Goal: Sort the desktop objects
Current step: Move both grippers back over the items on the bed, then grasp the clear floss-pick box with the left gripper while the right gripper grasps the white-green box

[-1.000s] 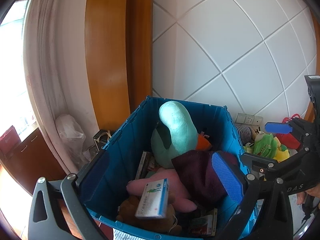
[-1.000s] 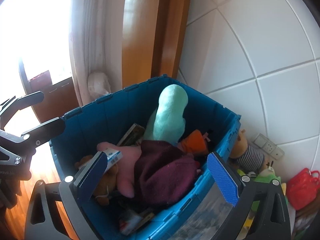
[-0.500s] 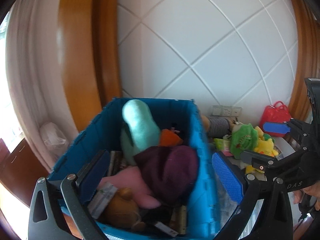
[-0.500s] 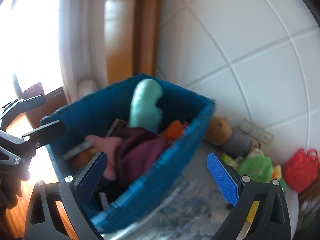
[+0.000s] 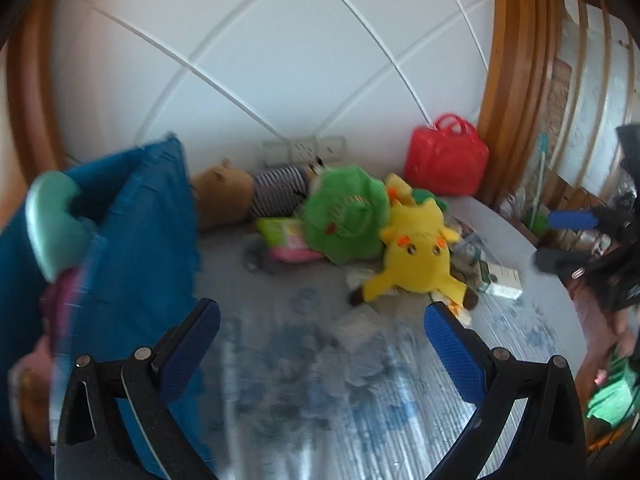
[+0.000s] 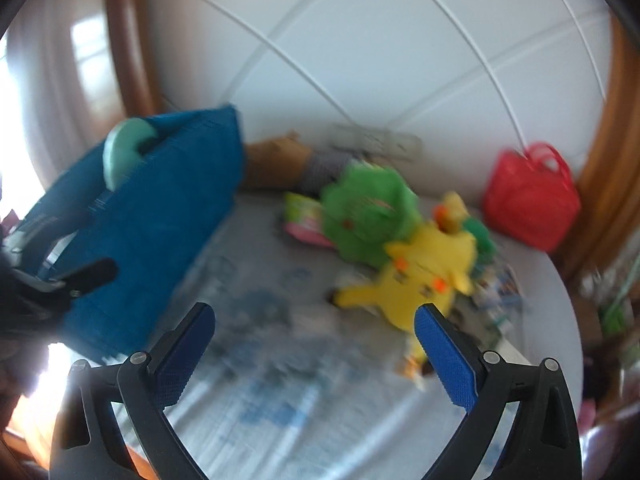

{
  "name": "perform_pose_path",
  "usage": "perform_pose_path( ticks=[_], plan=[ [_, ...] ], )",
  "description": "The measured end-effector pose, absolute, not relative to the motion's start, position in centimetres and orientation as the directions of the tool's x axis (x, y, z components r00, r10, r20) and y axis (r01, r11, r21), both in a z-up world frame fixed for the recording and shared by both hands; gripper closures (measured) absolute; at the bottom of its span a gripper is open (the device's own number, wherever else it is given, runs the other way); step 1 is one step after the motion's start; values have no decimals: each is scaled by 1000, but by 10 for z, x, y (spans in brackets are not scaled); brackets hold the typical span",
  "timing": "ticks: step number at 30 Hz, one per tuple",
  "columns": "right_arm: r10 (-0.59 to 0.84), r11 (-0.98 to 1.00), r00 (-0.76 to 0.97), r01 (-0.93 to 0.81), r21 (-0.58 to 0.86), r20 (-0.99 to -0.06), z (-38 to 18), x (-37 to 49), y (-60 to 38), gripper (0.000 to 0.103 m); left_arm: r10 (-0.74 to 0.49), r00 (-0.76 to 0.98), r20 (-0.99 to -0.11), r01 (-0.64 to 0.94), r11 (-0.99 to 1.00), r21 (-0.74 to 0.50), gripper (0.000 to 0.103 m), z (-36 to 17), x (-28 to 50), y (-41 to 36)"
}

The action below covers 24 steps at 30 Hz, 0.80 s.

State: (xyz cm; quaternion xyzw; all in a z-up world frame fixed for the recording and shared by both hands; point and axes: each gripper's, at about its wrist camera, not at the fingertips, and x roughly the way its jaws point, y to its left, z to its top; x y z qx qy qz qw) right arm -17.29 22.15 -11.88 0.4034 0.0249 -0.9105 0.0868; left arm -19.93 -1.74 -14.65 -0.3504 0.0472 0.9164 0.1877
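A blue crate (image 5: 148, 240) stands at the left of the round table, with a mint plush (image 5: 52, 216) sticking out; it also shows in the right wrist view (image 6: 168, 216). A yellow plush (image 5: 420, 256) lies on the table beside a green plush (image 5: 344, 212) and a brown striped plush (image 5: 248, 196). Small boxes (image 5: 500, 280) lie to the right. My left gripper (image 5: 320, 336) is open and empty above the tablecloth. My right gripper (image 6: 314, 340) is open and empty, its right finger close to the yellow plush (image 6: 424, 280).
A red bag (image 5: 446, 168) stands against the tiled wall at the back right. A pink and green packet (image 5: 288, 240) lies under the green plush. The table edge (image 5: 560, 280) curves away at the right. Both views are blurred.
Both grippers have swung right, away from the crate and toward the pile of plush toys on the table. Both stay open and empty.
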Motion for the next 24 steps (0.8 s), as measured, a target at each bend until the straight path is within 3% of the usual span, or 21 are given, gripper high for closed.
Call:
perform_pose_path(
  ticks=[10, 17, 24],
  plan=[
    [-33, -998, -562, 55, 3, -827, -187, -166, 364, 2, 379, -538, -753, -572, -820, -4, 0, -279, -264, 95],
    [-1, -999, -431, -46, 24, -902, -254, -148, 412, 2, 333, -419, -845, -705, -705, 72, 0, -374, -309, 125],
    [7, -994, -376, -101, 33, -926, -280, -144, 421, 2, 302, -390, -870, -757, -643, 116, 0, -410, -332, 134]
  ],
)
